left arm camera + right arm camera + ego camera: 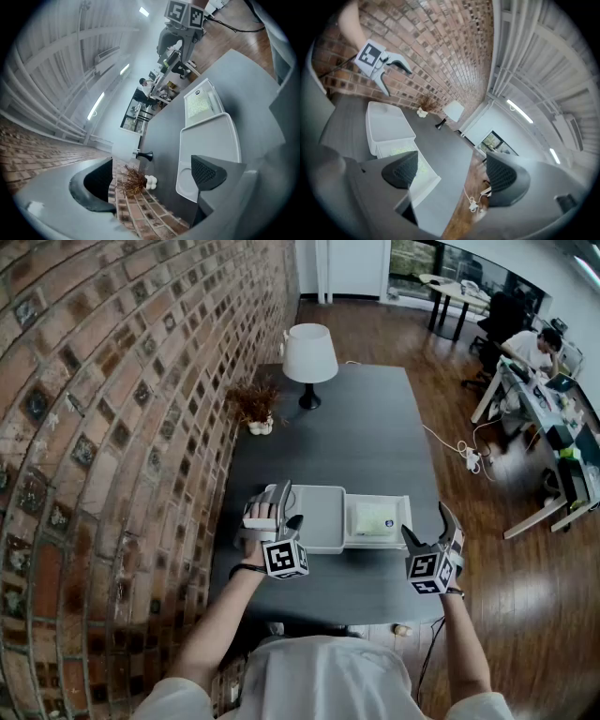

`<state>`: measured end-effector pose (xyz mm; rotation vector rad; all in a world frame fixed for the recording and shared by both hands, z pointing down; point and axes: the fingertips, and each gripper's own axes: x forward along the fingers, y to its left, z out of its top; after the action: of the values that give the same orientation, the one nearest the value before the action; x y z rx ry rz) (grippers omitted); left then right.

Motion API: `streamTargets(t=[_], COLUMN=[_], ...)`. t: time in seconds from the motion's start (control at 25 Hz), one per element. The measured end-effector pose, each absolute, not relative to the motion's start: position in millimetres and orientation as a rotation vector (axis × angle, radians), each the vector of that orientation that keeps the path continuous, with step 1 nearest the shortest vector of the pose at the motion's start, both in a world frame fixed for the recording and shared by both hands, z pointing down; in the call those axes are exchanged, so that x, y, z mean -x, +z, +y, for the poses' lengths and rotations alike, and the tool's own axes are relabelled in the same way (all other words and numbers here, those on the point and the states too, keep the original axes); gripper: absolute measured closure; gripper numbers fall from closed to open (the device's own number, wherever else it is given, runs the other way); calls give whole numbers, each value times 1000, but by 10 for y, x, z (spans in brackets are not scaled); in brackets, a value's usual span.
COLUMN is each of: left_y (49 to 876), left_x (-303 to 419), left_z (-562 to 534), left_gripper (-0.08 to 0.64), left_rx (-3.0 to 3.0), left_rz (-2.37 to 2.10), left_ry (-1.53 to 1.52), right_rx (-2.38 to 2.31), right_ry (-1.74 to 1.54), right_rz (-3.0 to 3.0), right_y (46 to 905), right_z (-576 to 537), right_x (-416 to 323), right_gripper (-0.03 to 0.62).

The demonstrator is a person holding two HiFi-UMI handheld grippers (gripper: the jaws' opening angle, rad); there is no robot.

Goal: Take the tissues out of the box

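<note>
The tissue box (375, 519), white with a pale green top, lies in the right part of a white tray (319, 512) on the dark grey table. The box also shows in the left gripper view (199, 104) and the right gripper view (393, 149). My left gripper (272, 507) hovers over the tray's left end, its jaws (152, 180) apart with nothing between them. Just right of the box, near the table's front right corner, my right gripper (428, 526) is held with jaws (452, 173) apart and empty. No tissue is held by either.
A white lamp (309, 357) and a dried plant (255, 404) stand at the table's far end beside the brick wall. A power strip with a cable (472, 457) lies on the wooden floor to the right. A person (534, 348) sits at a distant desk.
</note>
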<state>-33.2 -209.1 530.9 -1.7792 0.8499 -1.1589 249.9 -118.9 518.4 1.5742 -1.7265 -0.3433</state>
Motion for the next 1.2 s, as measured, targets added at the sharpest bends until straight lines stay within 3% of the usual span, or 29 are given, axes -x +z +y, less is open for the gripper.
streamTargets(t=[0.64,1.2], left_y=[5550,5827], left_x=[68,26], left_z=[-2260,-2384], left_gripper=[52,52], left_rx=[1898,2127], left_rz=[820,799], left_ry=[-1147,-1149], right_rx=[-1702,-1495], right_ry=[108,268], right_rz=[-1954,-2090], right_y=[5468,5855], right_z=[-876,-925], right_x=[-3046,-2958], right_gripper=[127,126])
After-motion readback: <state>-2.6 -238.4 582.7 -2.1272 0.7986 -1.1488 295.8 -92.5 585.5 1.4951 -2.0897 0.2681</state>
